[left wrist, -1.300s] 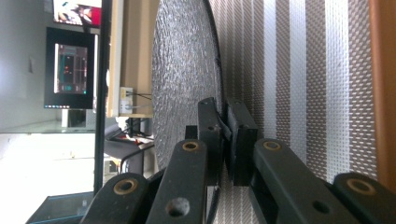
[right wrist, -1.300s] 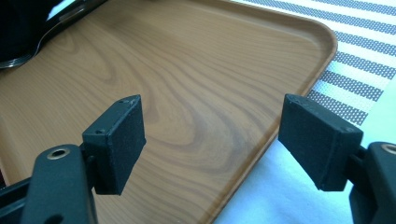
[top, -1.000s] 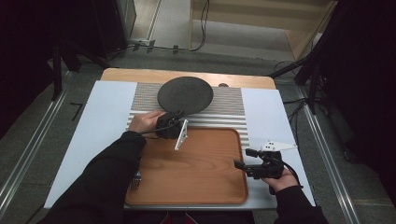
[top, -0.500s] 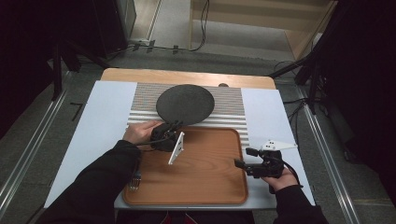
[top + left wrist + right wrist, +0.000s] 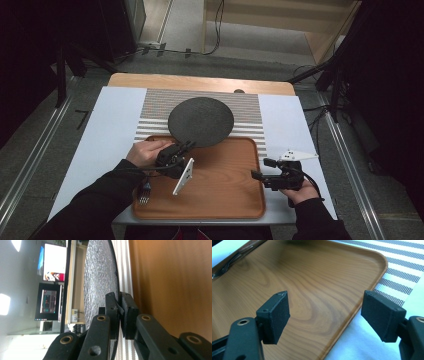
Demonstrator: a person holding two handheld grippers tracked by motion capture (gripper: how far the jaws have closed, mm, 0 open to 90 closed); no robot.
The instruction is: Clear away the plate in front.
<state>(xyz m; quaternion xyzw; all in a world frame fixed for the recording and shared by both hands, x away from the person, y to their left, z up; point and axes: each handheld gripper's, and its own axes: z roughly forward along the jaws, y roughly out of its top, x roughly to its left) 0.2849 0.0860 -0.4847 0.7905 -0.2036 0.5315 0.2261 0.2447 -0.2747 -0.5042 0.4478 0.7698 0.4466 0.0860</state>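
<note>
A round black plate [image 5: 201, 121] with a rough surface lies on the striped mat [image 5: 150, 107], its near edge over the far rim of the wooden tray [image 5: 225, 200]. My left gripper [image 5: 186, 146] is shut on the plate's near-left rim. In the left gripper view the jaws [image 5: 119, 312] pinch the thin edge of the black plate [image 5: 100, 282], with the tray [image 5: 175, 290] beside it. My right gripper [image 5: 260, 169] stands open over the tray's right edge, nothing between its pads [image 5: 334, 315] but the bare tray [image 5: 312, 290] below.
A fork [image 5: 145, 192] lies at the tray's near left corner and shows as the fork [image 5: 227, 265] in the right gripper view. The mat rests on a white sheet [image 5: 100, 140] over the wooden table [image 5: 200, 81]. Dark stands and cables ring the table.
My left hand has pulled the black plate toward the person, from the mat's middle to where it overlaps the tray's far rim. The right gripper has stayed put.
</note>
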